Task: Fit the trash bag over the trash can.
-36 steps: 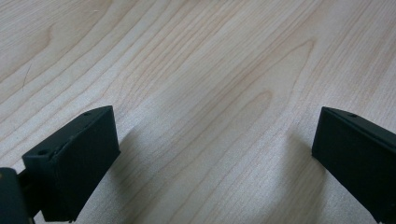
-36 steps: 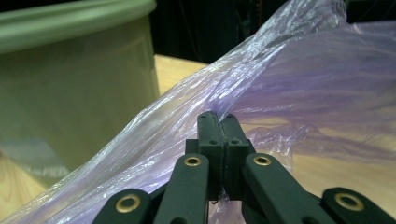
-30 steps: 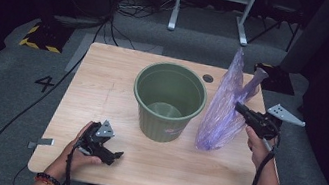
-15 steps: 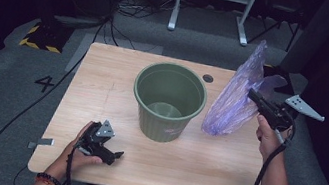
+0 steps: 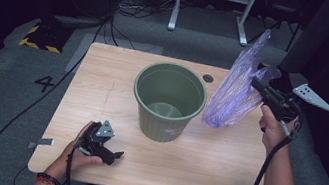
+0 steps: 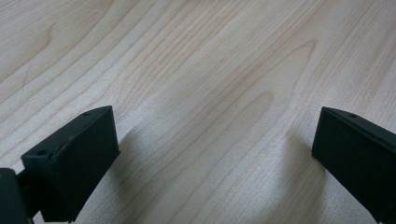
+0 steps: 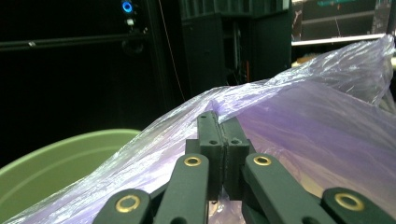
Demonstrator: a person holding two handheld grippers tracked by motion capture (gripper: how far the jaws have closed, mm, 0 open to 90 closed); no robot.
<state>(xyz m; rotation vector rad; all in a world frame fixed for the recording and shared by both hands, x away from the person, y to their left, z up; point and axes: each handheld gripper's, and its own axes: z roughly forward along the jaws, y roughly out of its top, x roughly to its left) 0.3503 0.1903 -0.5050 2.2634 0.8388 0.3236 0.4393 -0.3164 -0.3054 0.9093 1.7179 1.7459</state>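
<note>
A green plastic bin [image 5: 169, 101] stands upright in the middle of the wooden table [image 5: 103, 82]. To its right hangs a thin purple plastic bag [image 5: 237, 87], lifted off the table. My right gripper [image 5: 256, 83] is shut on the bag near its upper edge. In the right gripper view my right gripper [image 7: 218, 116] pinches the bag [image 7: 299, 135], with the bin's rim [image 7: 56, 158] at lower left. My left gripper [image 5: 114, 154] rests on the table near the front left corner. In the left gripper view my left gripper [image 6: 215, 140] stands open over bare wood.
A round cable hole [image 5: 208, 78] sits in the table behind the bin. A white metal stand [image 5: 212, 4] is on the floor beyond the table. Cables [image 5: 22, 114] trail across the grey floor at left. A yellow-black striped block [image 5: 40, 36] lies at far left.
My right gripper has risen with the purple bag, whose bottom has come up off the table. The left gripper has stayed where it was.
</note>
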